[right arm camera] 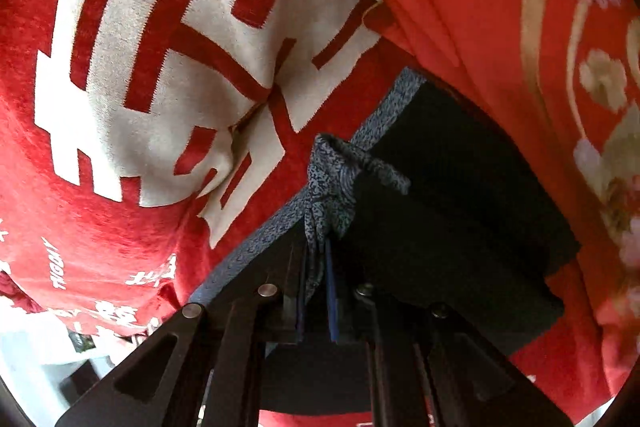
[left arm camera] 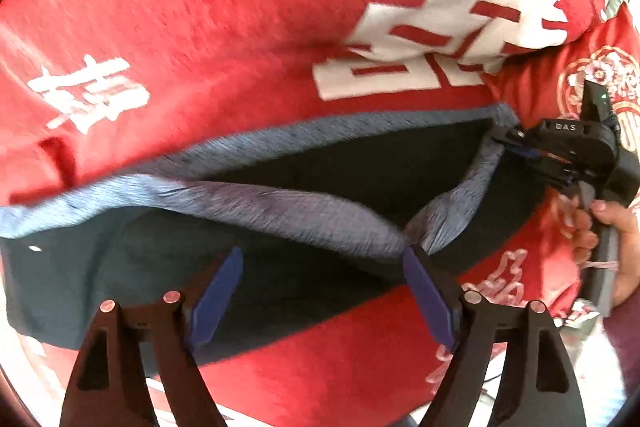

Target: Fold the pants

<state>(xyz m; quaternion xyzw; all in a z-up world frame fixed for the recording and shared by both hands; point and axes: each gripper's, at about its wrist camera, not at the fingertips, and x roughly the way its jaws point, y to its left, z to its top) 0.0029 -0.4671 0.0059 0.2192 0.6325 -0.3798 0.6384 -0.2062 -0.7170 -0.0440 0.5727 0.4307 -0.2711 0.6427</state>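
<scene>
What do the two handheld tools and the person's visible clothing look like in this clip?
Both tools are black with blue pads on the fingers and silver rivets on their linkages: the left tool, the right tool. From the left wrist view, the right tool's body shows white lettering, a small green light and a grey handle. A maroon sleeve shows.

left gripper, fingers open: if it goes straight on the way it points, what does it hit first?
Most likely the dark pants, near the grey waistband that lies just ahead between the open fingers of the left gripper. The red blanket lies beneath. Depth is hard to judge in this fisheye view.
</scene>
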